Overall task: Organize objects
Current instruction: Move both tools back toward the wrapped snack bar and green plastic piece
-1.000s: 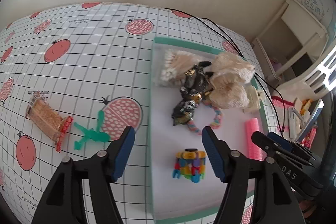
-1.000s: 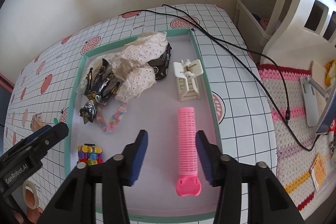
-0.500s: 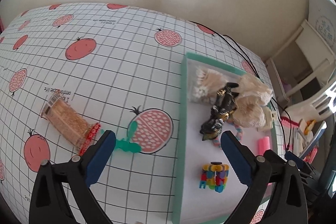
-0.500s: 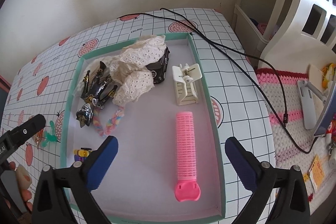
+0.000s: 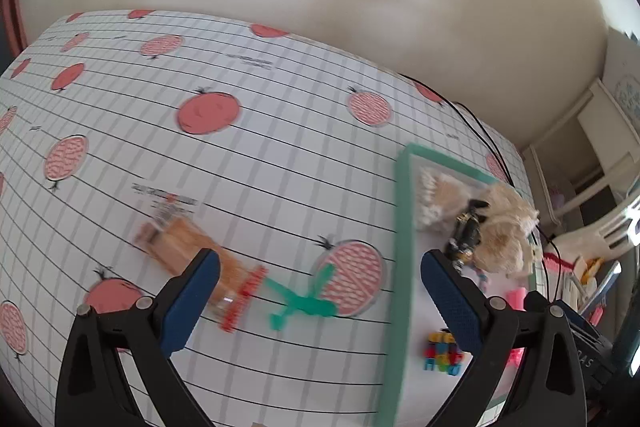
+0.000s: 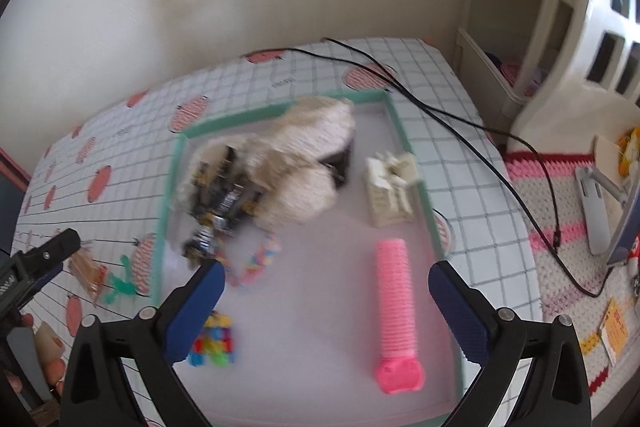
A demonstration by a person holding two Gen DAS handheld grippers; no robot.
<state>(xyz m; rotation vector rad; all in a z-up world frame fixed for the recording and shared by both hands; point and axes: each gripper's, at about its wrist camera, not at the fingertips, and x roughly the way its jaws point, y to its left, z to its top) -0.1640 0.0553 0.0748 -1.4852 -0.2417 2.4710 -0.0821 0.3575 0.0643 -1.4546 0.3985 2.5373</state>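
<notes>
Little could be read. In the left wrist view, at about four o'clock, white letters on the black body of the right tongs [image 5: 591,359] looked like "DAS", seen upside down. Small print on the surface [image 5: 248,131] cloth, at ten o'clock and near the centre, was too blurred to make out.

Pink roller [image 6: 394,301], green-rimmed tray [image 6: 416,163]

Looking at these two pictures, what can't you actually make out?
- Left wrist view: the clear tube with the red cap is motion-blurred; its contents are unreadable, as is the printed text on the tablecloth.
- Left wrist view: the colourful block toy is partly behind a finger of the left claw.
- Right wrist view: the dark shiny pile under the cream lace fabric is blurred.
</notes>
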